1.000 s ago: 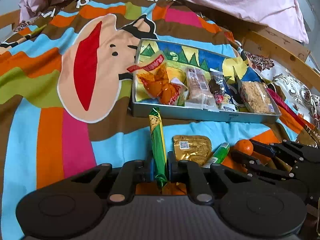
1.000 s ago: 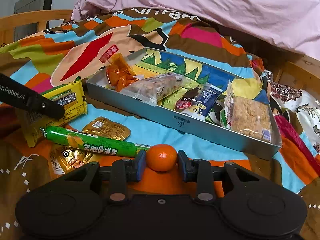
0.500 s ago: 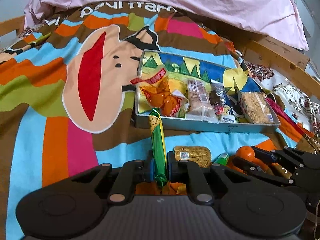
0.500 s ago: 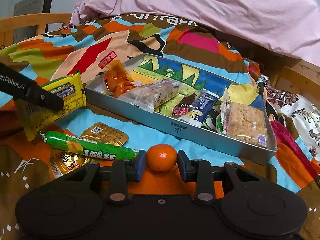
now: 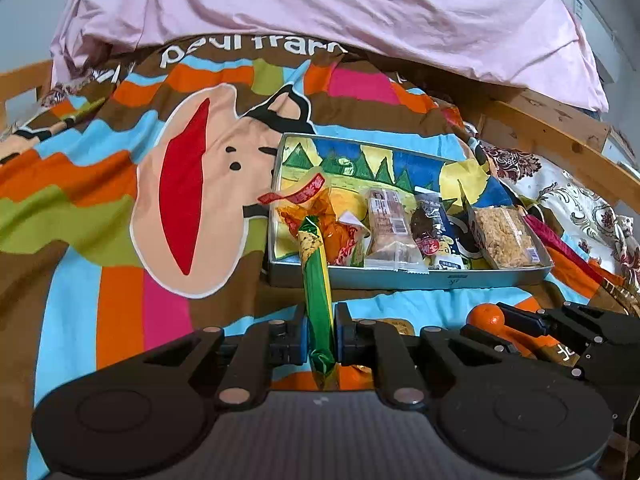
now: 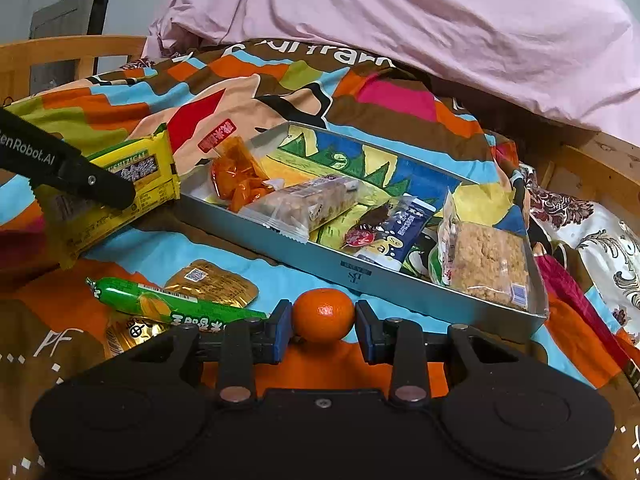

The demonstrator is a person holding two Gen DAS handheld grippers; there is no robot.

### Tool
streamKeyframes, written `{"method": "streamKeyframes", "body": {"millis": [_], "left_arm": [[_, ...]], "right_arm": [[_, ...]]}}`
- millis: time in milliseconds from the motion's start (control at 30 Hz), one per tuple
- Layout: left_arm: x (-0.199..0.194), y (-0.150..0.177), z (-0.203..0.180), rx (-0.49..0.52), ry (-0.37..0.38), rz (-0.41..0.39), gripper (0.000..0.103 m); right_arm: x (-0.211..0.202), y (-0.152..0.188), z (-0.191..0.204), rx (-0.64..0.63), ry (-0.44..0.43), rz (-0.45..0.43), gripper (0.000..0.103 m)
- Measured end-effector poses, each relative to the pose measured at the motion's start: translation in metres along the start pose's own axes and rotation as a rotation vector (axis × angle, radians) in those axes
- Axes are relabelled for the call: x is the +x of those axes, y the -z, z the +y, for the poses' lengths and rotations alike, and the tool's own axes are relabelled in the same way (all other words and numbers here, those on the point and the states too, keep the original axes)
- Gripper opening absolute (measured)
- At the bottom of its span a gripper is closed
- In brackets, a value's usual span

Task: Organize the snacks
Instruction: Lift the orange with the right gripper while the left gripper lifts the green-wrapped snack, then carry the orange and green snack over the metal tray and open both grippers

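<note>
My left gripper (image 5: 322, 334) is shut on a yellow-green snack packet (image 5: 316, 280), held edge-on above the blanket, just short of the tin tray (image 5: 400, 278). From the right wrist view the packet (image 6: 132, 184) hangs beside the tray's left end (image 6: 280, 240). My right gripper (image 6: 323, 330) is shut on a small orange mandarin (image 6: 324, 314), low in front of the tray's near wall; it also shows in the left wrist view (image 5: 486, 316). The tray holds an orange candy bag (image 6: 236, 176), a nut bar (image 6: 308, 204), a dark blue packet (image 6: 396, 224) and a rice crisp block (image 6: 488, 264).
A green sausage stick (image 6: 172, 308) and two gold foil packets (image 6: 212, 284) lie on the striped blanket (image 5: 100, 200) left of my right gripper. A pink duvet (image 5: 320, 12) is piled behind. A wooden bed rail (image 5: 560, 152) runs along the right.
Both grippers have risen and moved closer to the tray with their loads. The packet's tip now overlaps the tray's front left corner in the left wrist view.
</note>
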State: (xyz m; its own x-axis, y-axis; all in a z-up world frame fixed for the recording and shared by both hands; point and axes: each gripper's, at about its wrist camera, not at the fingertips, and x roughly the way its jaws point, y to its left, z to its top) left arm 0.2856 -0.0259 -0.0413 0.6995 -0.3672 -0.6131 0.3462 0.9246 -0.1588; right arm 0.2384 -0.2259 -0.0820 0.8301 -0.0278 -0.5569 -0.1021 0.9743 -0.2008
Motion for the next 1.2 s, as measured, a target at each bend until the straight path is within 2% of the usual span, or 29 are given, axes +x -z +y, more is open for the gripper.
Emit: {"method": "streamKeyframes", "body": {"millis": [267, 467, 700, 867, 1033, 1200], "left_arm": [[-0.005, -0.007, -0.001, -0.017, 0.013, -0.059, 0.013], [-0.001, -0.033, -0.001, -0.095, 0.037, -0.152, 0.013], [0.023, -0.067, -0.010, -0.175, 0.094, -0.244, 0.013], [0.048, -0.086, -0.017, -0.141, 0.144, -0.303, 0.013], [0.079, -0.090, -0.019, -0.130, 0.179, -0.312, 0.013], [0.109, -0.080, -0.021, -0.106, 0.185, -0.263, 0.013]], "right_arm": [[-0.003, -0.005, -0.002, 0.001, 0.016, -0.033, 0.036], [-0.001, -0.013, -0.012, 0.028, 0.044, -0.068, 0.036], [0.012, -0.031, -0.032, 0.082, 0.097, -0.136, 0.036], [0.034, -0.040, -0.043, 0.136, 0.112, -0.155, 0.036], [0.058, -0.045, -0.049, 0.194, 0.099, -0.135, 0.036], [0.076, -0.049, -0.044, 0.196, 0.092, -0.115, 0.036]]}}
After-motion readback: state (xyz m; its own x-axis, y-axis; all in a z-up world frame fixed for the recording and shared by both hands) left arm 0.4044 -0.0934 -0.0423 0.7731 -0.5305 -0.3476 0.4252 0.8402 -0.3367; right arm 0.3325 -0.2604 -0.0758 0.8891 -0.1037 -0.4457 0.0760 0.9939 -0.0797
